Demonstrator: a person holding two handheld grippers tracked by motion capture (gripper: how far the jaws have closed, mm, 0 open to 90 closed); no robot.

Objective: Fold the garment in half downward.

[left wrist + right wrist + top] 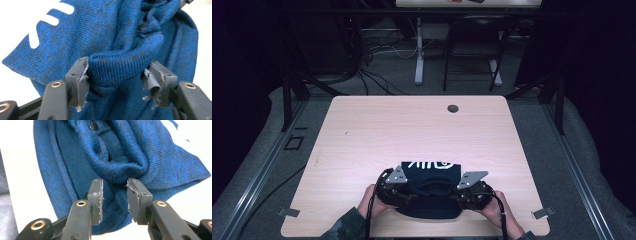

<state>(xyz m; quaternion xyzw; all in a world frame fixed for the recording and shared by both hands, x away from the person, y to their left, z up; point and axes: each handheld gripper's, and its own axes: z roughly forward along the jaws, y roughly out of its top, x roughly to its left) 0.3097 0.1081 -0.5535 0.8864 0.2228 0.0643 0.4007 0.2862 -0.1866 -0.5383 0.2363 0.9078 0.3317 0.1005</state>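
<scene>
Folded blue knit garment with white lettering (430, 186) sits at the near edge of the pale wooden table (377, 130), between your grippers. It's soft, light and floppy, and will sag and stretch. Left gripper (117, 75): jaws wide, straddling a thick ribbed fold. Right gripper (115, 191): jaws narrow, not yet pinching. Grab the doubled folds, not single layers.

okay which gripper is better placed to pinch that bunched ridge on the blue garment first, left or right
Probably the right gripper: its jaws stand narrowly apart just below the ridge of the blue knit garment. The left gripper has a thick fold between its jaws, but they gape wide and must close further.
</scene>
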